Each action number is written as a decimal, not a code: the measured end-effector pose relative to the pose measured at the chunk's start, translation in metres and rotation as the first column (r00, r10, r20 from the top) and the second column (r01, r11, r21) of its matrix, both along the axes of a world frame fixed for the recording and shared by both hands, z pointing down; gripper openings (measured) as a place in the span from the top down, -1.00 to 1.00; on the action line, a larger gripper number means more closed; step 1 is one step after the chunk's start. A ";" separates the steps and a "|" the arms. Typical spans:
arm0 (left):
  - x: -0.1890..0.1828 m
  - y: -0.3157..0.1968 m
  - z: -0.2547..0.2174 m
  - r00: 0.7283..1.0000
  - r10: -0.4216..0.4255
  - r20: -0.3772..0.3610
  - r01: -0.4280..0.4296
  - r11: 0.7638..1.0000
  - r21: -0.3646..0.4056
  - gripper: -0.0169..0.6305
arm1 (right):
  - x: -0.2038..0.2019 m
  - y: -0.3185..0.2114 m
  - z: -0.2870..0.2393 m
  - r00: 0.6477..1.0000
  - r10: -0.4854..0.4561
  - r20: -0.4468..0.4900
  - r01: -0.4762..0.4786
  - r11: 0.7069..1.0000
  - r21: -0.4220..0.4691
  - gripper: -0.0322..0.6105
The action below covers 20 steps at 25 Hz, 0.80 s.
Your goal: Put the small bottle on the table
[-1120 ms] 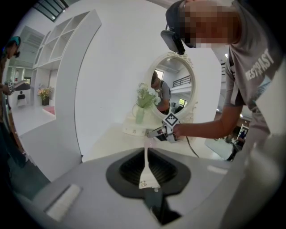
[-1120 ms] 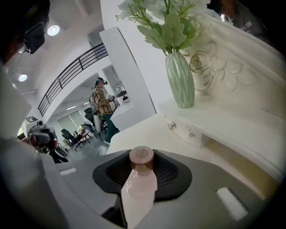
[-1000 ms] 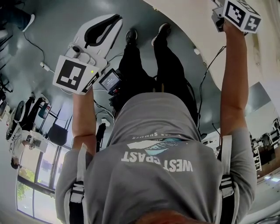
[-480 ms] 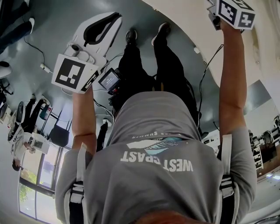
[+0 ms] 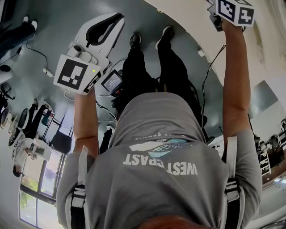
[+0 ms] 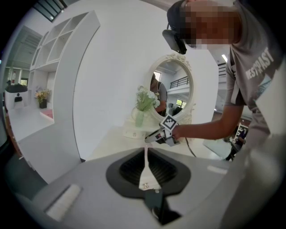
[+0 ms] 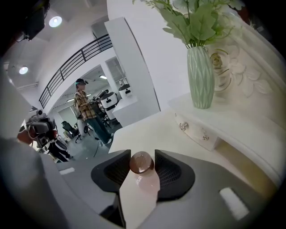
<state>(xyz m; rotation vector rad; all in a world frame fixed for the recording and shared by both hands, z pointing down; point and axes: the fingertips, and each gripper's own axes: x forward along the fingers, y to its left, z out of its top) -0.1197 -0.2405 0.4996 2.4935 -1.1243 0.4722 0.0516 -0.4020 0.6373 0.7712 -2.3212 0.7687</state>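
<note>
The small bottle (image 7: pixel 144 182), pale pink with a round brown cap (image 7: pixel 141 162), stands between the jaws of my right gripper (image 7: pixel 142 156) above the cream tabletop (image 7: pixel 147 129). Those jaws are opening, and narrow gaps show on both sides of the cap. In the head view only the right gripper's marker cube (image 5: pixel 230 11) shows, at the top right. The left gripper view sees that gripper (image 6: pixel 152 138) reaching over the table. My left gripper (image 6: pixel 146 152) is shut with nothing between its pads, held back from the table over the floor (image 5: pixel 105 27).
A green ribbed vase (image 7: pixel 199 76) with a plant stands on a small drawer shelf (image 7: pixel 201 132) at the table's back. An oval mirror (image 6: pixel 174 89) rises behind it. White shelving (image 6: pixel 67 40) stands to the left. A person (image 7: pixel 85 112) stands far off on the floor.
The right gripper's marker cube has slid a little up and to the left in the head view. The left gripper has barely moved.
</note>
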 end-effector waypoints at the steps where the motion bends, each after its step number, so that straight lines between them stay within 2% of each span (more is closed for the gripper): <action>1: -0.001 0.000 -0.004 1.000 0.002 0.001 -0.002 1.000 0.004 0.89 | 0.000 -0.001 -0.004 1.000 0.006 -0.002 -0.006 1.000 0.003 0.36; 7: -0.009 0.008 -0.024 1.000 0.014 0.005 -0.014 0.999 0.033 0.89 | 0.003 0.007 -0.029 0.998 0.060 -0.008 -0.060 0.998 0.030 0.33; 13: -0.003 0.016 -0.036 1.000 0.031 0.006 -0.031 0.997 0.068 0.89 | 0.025 0.029 -0.049 0.991 0.132 0.016 -0.133 0.989 0.060 0.34; 20: 0.028 0.014 -0.073 0.998 0.069 -0.002 -0.068 0.993 0.099 0.89 | 0.063 0.049 -0.114 0.980 0.187 0.071 -0.195 0.973 0.127 0.49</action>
